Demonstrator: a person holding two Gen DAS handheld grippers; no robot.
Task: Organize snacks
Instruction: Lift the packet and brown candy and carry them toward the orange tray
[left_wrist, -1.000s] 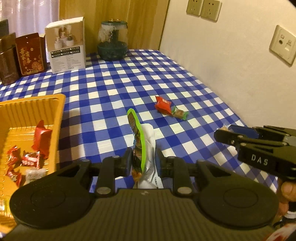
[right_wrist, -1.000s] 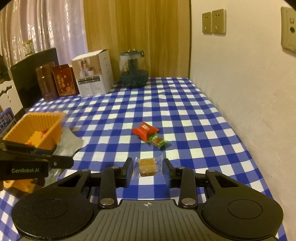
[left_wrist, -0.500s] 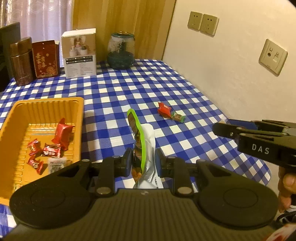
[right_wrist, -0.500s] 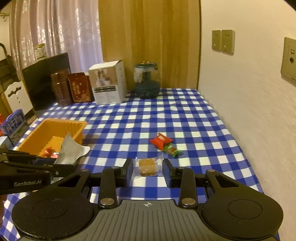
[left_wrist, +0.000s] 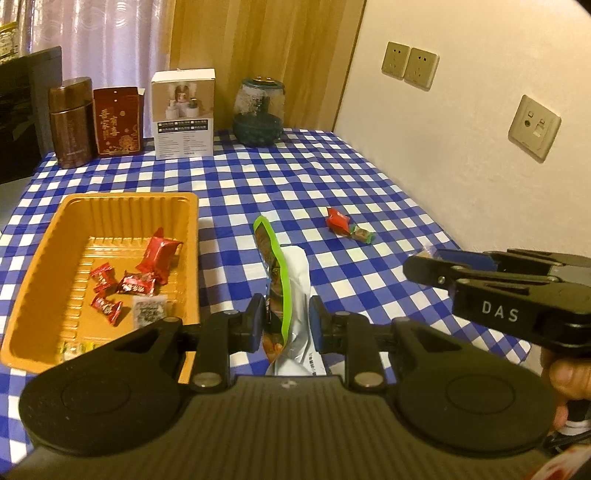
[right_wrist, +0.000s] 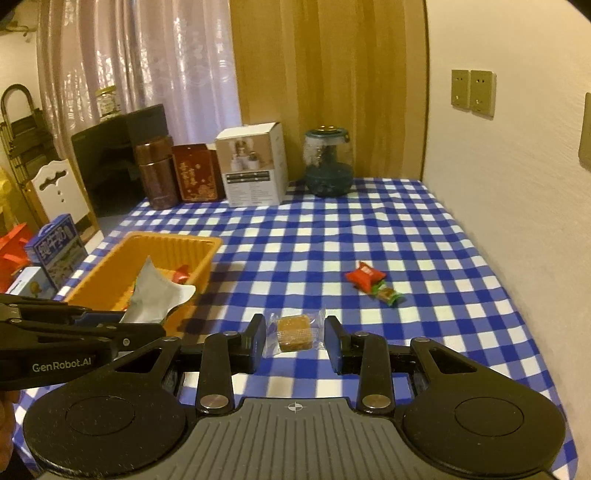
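My left gripper (left_wrist: 286, 321) is shut on a tall snack pouch (left_wrist: 290, 273) with a green edge and silver back, held upright above the checked table. From the right wrist view the pouch (right_wrist: 155, 295) shows in front of the orange tray (right_wrist: 173, 243). The tray (left_wrist: 110, 201) lies to the left and holds several red wrapped candies (left_wrist: 159, 254). My right gripper (right_wrist: 294, 332) is shut on a small brown sweet in clear wrap (right_wrist: 293, 330), held off the table. A red packet (left_wrist: 337, 220) and a green-wrapped candy (left_wrist: 362, 234) lie on the cloth further ahead.
At the table's far end stand a brown canister (left_wrist: 70, 122), a red box (left_wrist: 118, 122), a white box (left_wrist: 183, 114) and a glass jar (left_wrist: 258, 114). The wall (left_wrist: 461, 166) runs along the right edge. A blue carton (right_wrist: 55, 247) sits off the table's left side.
Both grippers have risen and drawn back from the table, each still holding its snack. More of the tray and the room has come into sight.
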